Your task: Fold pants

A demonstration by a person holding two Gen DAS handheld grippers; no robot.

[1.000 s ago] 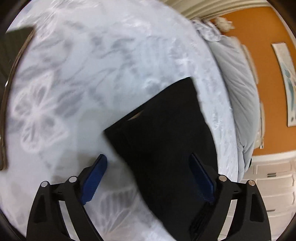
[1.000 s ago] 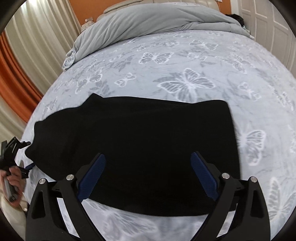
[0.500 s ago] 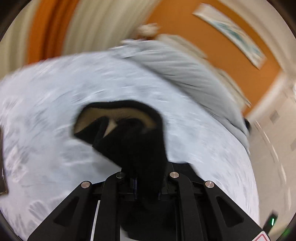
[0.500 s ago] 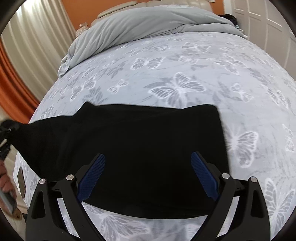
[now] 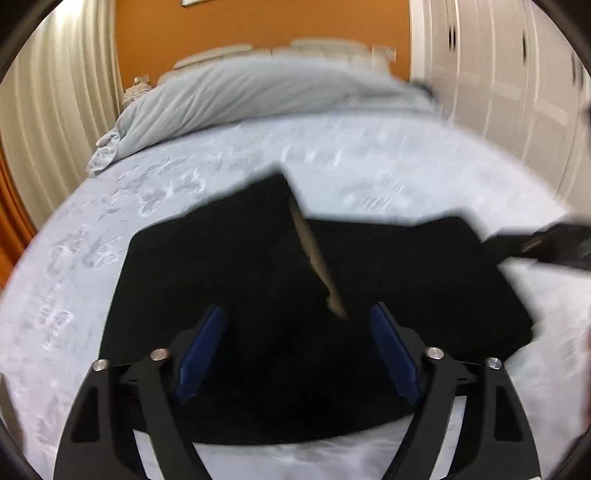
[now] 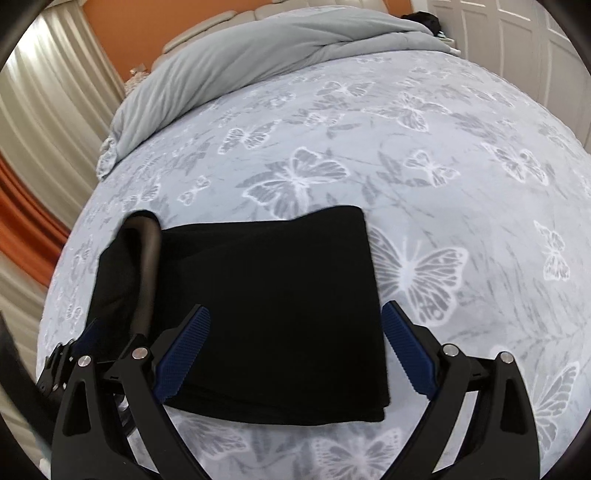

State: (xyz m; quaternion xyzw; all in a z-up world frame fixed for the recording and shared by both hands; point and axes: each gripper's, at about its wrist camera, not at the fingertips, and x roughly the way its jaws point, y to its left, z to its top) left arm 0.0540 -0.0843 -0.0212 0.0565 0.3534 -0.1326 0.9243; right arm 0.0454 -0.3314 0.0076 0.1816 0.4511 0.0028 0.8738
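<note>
A bed (image 6: 461, 155) covered in a pale grey-blue butterfly-print spread is filling most of both views. Black pants (image 6: 273, 306) are lying folded flat on it at lower centre of the right wrist view, their waistband's tan lining (image 5: 314, 258) showing at centre of the left wrist view. A rumpled grey duvet (image 6: 258, 55) is lying bunched along the bed's far end, toward the upper left.

Black pants (image 6: 273, 302), pale blue butterfly-print bedspread (image 6: 424, 155), grey duvet (image 6: 258, 55), orange wall (image 5: 258, 33)
</note>
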